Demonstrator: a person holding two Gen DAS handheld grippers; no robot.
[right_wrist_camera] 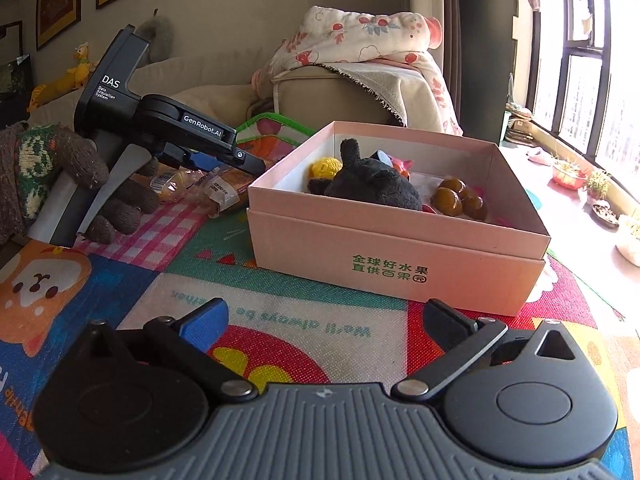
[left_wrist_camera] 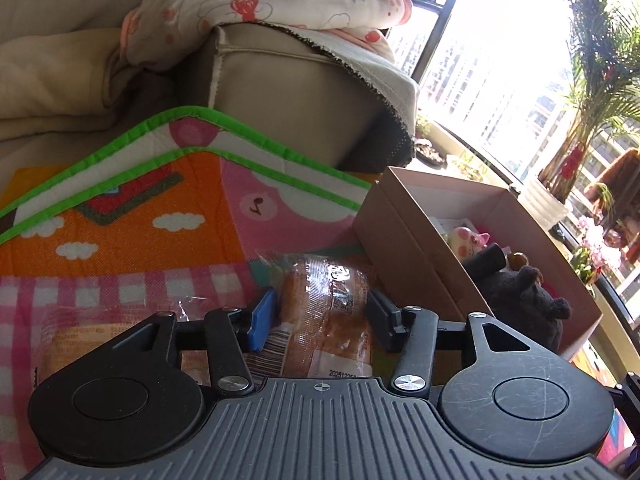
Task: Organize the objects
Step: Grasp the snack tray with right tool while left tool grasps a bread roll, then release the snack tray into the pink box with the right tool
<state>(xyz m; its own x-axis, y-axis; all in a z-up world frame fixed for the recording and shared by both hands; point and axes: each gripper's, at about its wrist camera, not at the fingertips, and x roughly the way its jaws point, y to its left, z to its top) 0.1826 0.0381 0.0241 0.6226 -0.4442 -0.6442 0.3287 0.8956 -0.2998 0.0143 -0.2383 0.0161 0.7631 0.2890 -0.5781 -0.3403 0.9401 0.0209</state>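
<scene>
Clear plastic wraps the bread packet (left_wrist_camera: pixel 324 312), which lies on the colourful play mat (left_wrist_camera: pixel 120 248) just left of the pink cardboard box (left_wrist_camera: pixel 400 248). In the left wrist view the packet is seen between the fingers of the left gripper (left_wrist_camera: pixel 320 320), with small gaps at both pads, so the packet is straddled but not pressed. The barcode and printed date on the wrapper are shown only here. In the right wrist view the left gripper (right_wrist_camera: pixel 240 160) is seen from the side, held by a hand in a knitted glove (right_wrist_camera: pixel 80 184), low over the packets (right_wrist_camera: pixel 208 188). The right gripper (right_wrist_camera: pixel 324 320) is held wide open above bare mat, near the box front (right_wrist_camera: pixel 400 256), grasping nothing. The box contents are better shown there: a black plush toy (right_wrist_camera: pixel 372 184), a yellow toy (right_wrist_camera: pixel 324 168) and brown round pieces (right_wrist_camera: pixel 456 200).
</scene>
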